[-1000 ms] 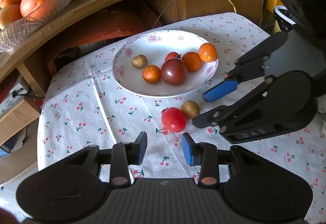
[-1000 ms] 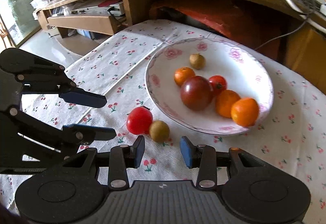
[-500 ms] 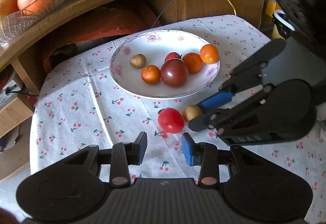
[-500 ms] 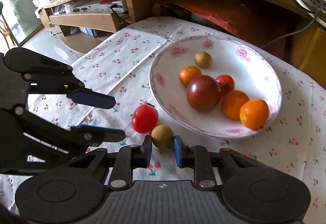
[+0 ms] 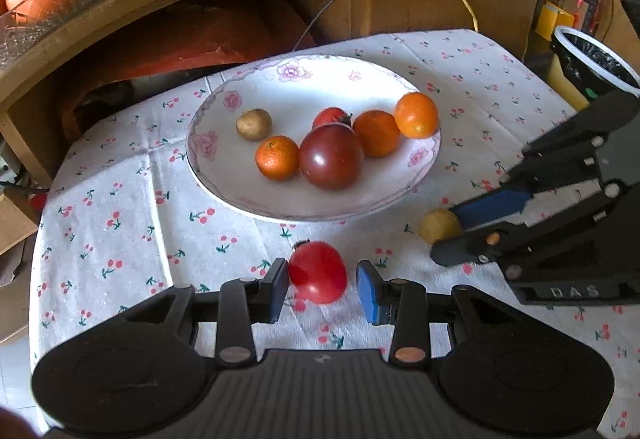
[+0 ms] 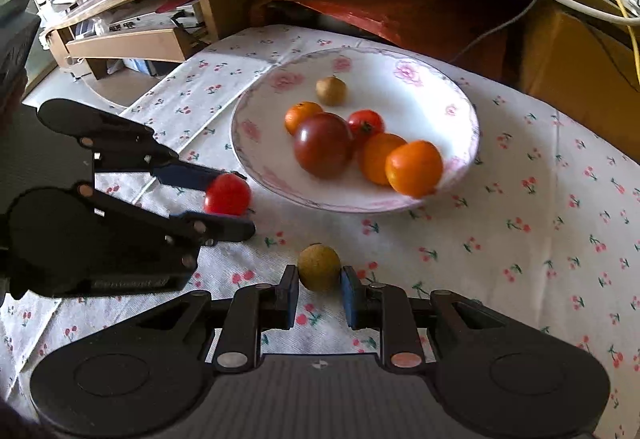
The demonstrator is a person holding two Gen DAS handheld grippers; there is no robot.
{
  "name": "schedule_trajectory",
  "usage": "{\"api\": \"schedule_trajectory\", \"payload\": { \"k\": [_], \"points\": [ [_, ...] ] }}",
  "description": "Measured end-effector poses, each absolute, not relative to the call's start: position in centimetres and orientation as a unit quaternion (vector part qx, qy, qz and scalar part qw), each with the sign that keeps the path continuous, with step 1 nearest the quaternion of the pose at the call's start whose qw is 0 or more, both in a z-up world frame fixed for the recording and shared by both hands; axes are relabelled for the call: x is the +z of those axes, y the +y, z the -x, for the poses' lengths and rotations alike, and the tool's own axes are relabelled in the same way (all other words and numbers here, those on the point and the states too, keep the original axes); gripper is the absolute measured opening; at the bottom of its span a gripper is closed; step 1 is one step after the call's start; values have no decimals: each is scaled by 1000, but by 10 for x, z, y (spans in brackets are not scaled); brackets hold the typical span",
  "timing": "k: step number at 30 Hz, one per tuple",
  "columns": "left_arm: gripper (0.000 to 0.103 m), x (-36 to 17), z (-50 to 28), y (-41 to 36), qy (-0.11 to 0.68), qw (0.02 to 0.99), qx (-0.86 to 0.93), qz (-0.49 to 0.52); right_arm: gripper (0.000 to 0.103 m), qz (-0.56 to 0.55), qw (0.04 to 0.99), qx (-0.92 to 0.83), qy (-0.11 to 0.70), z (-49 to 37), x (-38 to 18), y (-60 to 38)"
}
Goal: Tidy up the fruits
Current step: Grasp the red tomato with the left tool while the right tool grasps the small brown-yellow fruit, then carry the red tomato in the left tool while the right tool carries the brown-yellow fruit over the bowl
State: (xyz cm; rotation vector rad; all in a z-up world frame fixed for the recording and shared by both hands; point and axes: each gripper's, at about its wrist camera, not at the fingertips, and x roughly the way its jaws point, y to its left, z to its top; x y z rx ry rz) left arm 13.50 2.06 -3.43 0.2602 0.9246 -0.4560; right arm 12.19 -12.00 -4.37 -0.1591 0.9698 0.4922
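On the bench: cherry-print cloth (image 5: 120,207), floral plate (image 5: 224,183) mid-cloth, six fruits already in it.
Left gripper (image 5: 322,287): I've pushed it forward since a second ago; the red tomato (image 5: 318,271), then ahead of the tips, now sits between the fingers. Fingers apart, one pad touching or nearly so, the other with a clear gap. Not gripped.
Right gripper (image 6: 319,285): also advanced and narrowed; a second ago it was wide with the small brown fruit (image 6: 319,266) ahead, now the fingers bracket it closely. Contact on both pads? Cannot tell. Fruit looks to rest on the cloth.
Stray fruits: both off the plate, near its front rim, apart from each other.
Meaning: both approaches done, I judge; next is close, lift, carry to plate.
Risk: round fruits may roll out if fingers close off-centre; tomato likely soft, squeeze gently.
Background: glass bowl (image 5: 60,3) of oranges on the shelf, untouched.
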Motion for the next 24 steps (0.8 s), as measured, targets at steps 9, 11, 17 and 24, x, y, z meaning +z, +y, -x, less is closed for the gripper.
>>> {"api": "schedule_trajectory", "payload": {
  "k": [9,11,17,24],
  "points": [
    [37,-33,-131,15,437,865,-204,-137,18,85,857,224,457,-120,-43,-122],
    [37,-31,-129,15,440,863,-209,-135,18,89,855,226,458,-118,-42,-121],
    [37,-28,-110,6,444,852,-237,-148,18,97,849,231,465,-106,-37,-120],
    [38,-29,-87,1,445,841,-259,-164,19,112,843,225,476,-85,-37,-122]
  ]
}}
